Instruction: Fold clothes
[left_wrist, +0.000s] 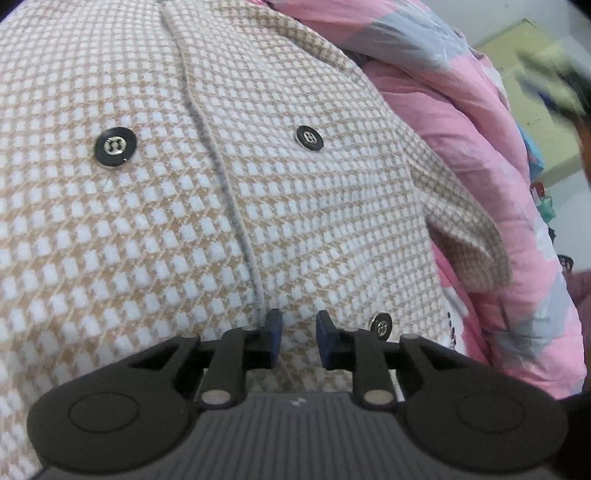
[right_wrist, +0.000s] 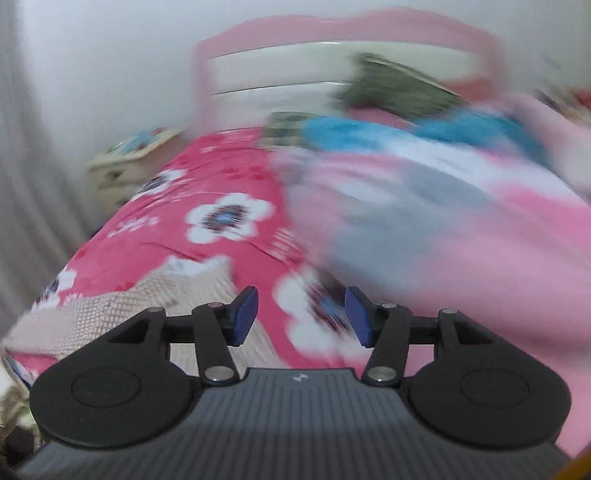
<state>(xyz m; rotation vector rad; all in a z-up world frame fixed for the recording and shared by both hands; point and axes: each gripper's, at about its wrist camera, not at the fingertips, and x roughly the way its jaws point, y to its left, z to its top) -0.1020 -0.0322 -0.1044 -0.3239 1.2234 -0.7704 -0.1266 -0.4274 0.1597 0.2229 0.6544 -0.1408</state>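
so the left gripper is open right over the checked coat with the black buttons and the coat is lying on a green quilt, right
Not quite: the quilt is pink with grey patches, not green, as the left wrist view shows. The rest holds: the left gripper is open, its fingers apart, right over the beige and white checked coat with black buttons.

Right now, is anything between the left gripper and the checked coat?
Nothing visible. The left gripper is open right over the checked coat, beside its front edge, with only bare cloth between its fingers. The pink quilt lies off to the side.
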